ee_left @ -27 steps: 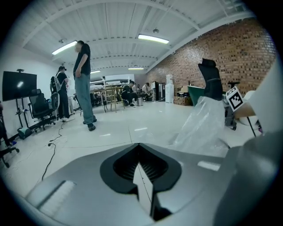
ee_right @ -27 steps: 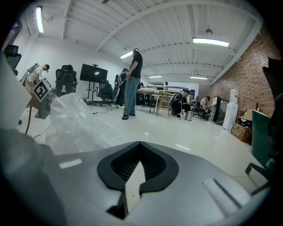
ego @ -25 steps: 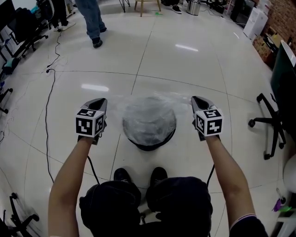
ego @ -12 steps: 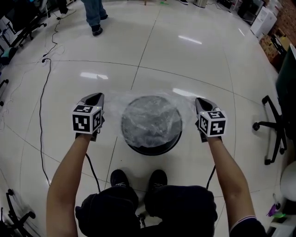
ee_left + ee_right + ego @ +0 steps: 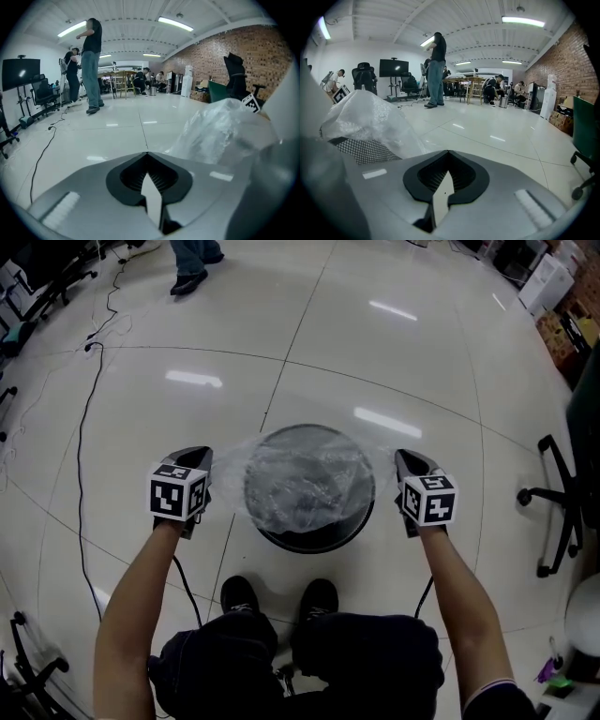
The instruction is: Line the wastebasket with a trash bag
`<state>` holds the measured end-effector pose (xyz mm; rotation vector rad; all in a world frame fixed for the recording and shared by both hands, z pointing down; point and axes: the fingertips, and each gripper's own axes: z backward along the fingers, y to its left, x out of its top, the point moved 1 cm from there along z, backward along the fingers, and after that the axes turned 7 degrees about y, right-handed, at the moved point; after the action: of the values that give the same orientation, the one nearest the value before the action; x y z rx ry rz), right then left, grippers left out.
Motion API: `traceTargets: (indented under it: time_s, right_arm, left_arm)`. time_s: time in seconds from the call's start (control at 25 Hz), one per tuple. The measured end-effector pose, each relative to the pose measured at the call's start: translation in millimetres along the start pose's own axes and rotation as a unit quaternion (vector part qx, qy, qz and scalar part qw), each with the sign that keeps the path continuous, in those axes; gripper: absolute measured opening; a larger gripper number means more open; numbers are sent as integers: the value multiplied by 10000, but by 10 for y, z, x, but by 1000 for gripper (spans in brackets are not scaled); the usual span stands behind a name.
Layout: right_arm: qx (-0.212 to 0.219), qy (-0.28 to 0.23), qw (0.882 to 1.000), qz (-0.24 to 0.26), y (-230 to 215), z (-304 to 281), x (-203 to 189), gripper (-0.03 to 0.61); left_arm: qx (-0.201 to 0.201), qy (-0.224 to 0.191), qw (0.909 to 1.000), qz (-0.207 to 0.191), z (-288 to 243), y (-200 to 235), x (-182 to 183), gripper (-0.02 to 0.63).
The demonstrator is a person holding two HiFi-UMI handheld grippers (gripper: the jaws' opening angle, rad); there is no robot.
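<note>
A round black wastebasket [image 5: 310,539] stands on a glossy pale tiled floor [image 5: 403,362], just ahead of the wearer's two dark shoes [image 5: 242,594]. Its side is fine wire mesh, as the right gripper view shows. One thin, crinkled, translucent trash bag [image 5: 305,482] is stretched across its open top like a cloudy skin, hiding the inside and leaving only the near rim bare. Two grey tools hold the bag, one at each side of the wastebasket, each carrying a cube with black-and-white square markers. The left tool [image 5: 196,456] has its jaws pressed together on the bag's left edge, and the film bunches up beside it in the left gripper view. The right tool [image 5: 409,459] is likewise closed, pinching the bag's right edge. Two bare forearms reach down to them. A thin black cable [image 5: 82,427] snakes over the floor at the left, well clear of the wastebasket. One black office chair [image 5: 555,512] on castors sits at the right edge. At the top, another person's foot [image 5: 187,282] shows. The gripper views add a red brick wall [image 5: 234,56], ceiling strip lights, a dark screen [image 5: 393,68] on a stand and a standing person [image 5: 436,70].
</note>
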<state>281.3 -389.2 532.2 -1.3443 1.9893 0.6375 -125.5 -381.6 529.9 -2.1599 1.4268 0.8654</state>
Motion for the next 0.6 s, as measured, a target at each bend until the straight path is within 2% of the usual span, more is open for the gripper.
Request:
traceTargets:
  time_s: [0.48,0.6]
  right_arm:
    - [308,-39,9991,-273,114,239,-63,6]
    - [389,-193,9981,-443,73,374,-19,55]
  left_arm:
    - [-447,260,9985,-158,266,-232,-114,15]
    - [-566,174,9980,-240,388,-278,-51,54]
